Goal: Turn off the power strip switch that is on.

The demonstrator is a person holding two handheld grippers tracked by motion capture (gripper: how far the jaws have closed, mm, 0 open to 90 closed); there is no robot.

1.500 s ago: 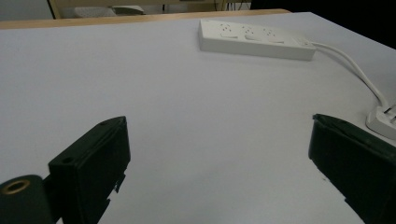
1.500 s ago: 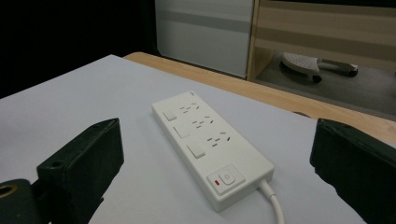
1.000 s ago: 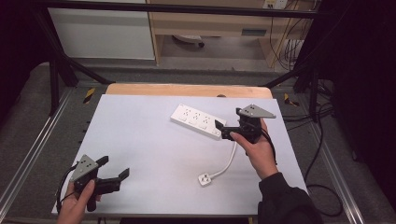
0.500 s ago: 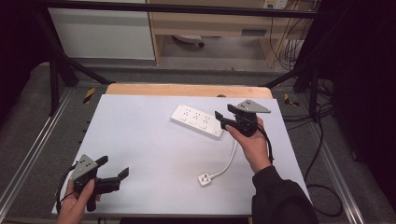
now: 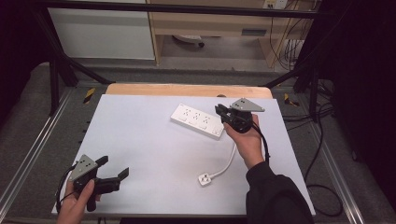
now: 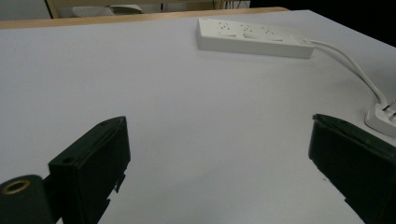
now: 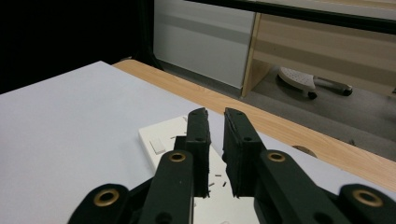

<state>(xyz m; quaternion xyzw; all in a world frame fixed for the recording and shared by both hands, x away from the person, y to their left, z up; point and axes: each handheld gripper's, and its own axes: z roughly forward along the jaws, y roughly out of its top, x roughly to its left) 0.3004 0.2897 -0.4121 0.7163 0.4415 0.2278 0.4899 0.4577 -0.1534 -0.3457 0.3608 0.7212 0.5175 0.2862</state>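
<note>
A white power strip (image 5: 197, 121) lies flat on the white surface (image 5: 140, 140), set at a slant toward the far side, near the wooden strip (image 5: 187, 90) that edges the surface at the back. It has three sockets in a row on top, plain in the left gripper view (image 6: 252, 36). From the strip's near right end a white cable (image 5: 227, 163) runs toward the person and curves round to a white plug (image 5: 204, 178), which lies on the surface well apart from the strip, on its near side.

The right gripper (image 5: 223, 113) is held in the person's right hand (image 5: 247, 142) right at the strip's right end, where the cable leaves it. In the right gripper view its two black fingers (image 7: 198, 140) stand almost together, with only a narrow slit between them and nothing caught in that slit; they have just been closing. They hang just above the strip's end (image 7: 161, 140), and whether they touch it I cannot tell.

The left gripper (image 5: 114, 170) is held in the left hand (image 5: 77, 205) well apart from the strip, at the surface's near left corner, pointing across toward the plug. Its fingers (image 6: 91, 163) are spread wide with bare surface between them. In the left gripper view the plug (image 6: 380, 119) lies just beyond the right-hand finger.
</note>
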